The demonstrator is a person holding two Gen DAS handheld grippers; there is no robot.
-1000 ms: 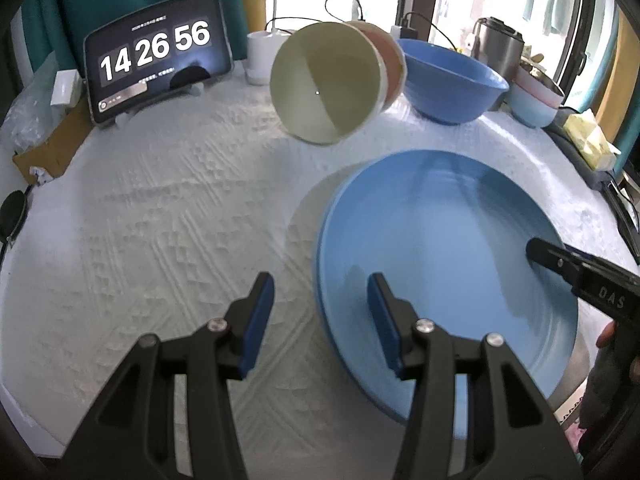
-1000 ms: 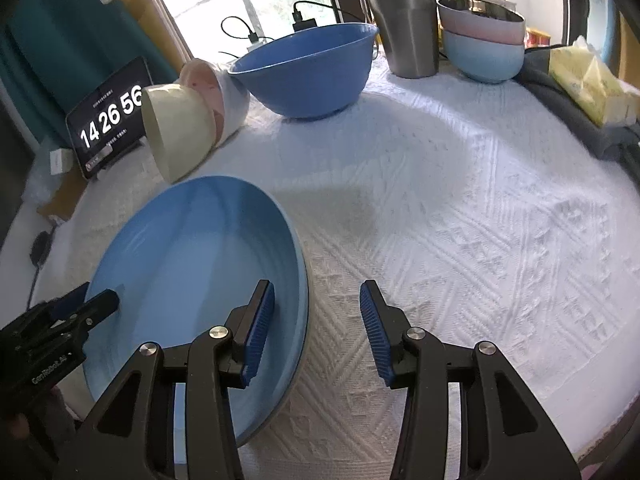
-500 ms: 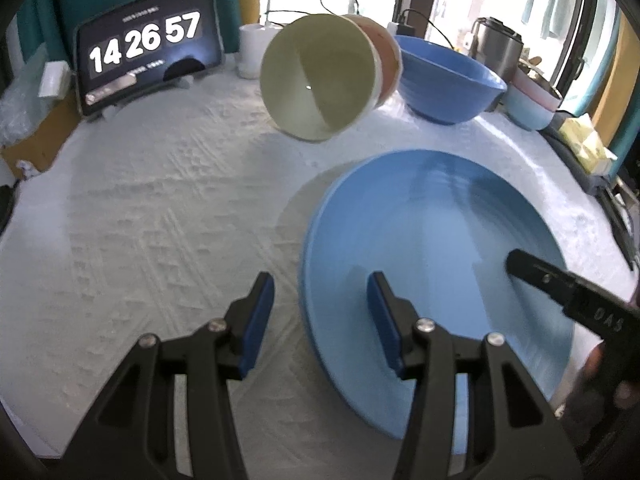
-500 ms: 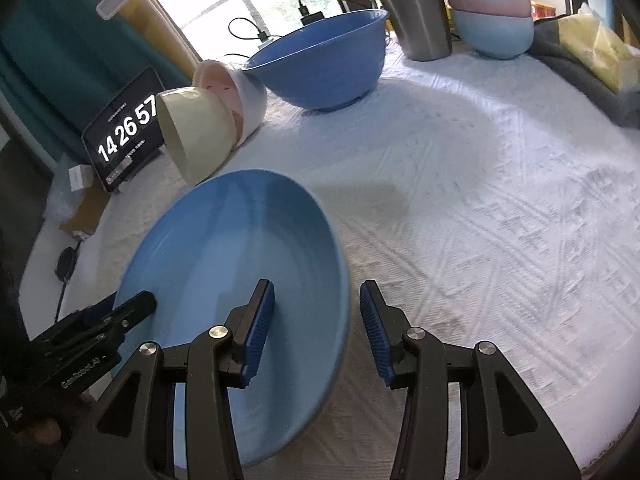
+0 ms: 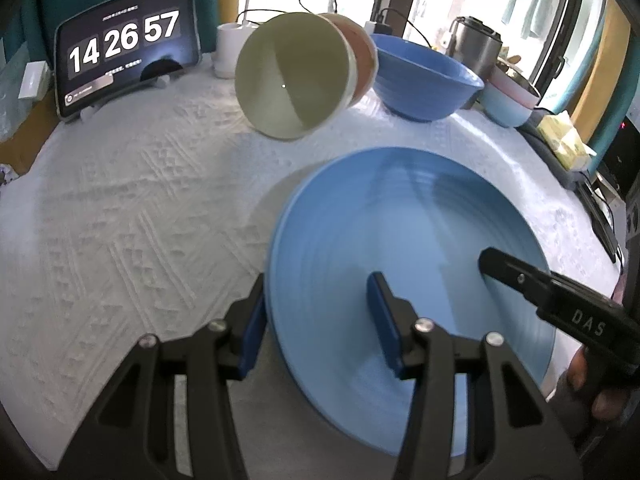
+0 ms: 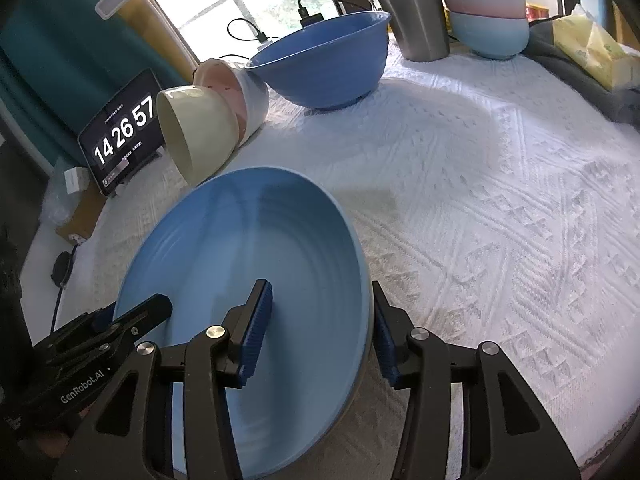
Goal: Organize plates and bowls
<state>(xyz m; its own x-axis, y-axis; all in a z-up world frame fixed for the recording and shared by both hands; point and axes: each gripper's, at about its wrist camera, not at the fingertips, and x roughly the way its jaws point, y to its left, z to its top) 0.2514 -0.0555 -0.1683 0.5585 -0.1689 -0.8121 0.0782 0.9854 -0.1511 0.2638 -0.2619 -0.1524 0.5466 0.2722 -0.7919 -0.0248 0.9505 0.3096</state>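
Note:
A large blue plate (image 5: 400, 220) (image 6: 240, 240) lies on the white cloth close in front of me. My left gripper (image 5: 318, 320) straddles its left rim: one finger is outside the rim, the other over the plate's face. A wide gap separates the pads, so it is open. My right gripper (image 6: 320, 328) straddles the right rim the same way. Its jaws are opening, and its pads are not pressing on the rim. Each gripper shows in the other's view: the right gripper (image 5: 520, 276) and the left gripper (image 6: 136, 316).
A cream bowl (image 5: 288, 84) (image 6: 200, 136) nested in a pink bowl (image 5: 364, 60) lies on its side behind the plate. Further back stand a big blue bowl (image 5: 424, 84) (image 6: 328, 68), a steel tumbler (image 6: 412, 8), stacked pastel bowls (image 6: 488, 24), a clock tablet (image 5: 124, 44) and a tissue pack (image 6: 596, 52).
Both grippers have slid further in over the plate: each rim now sits close to the outer finger. The bowls behind have not moved.

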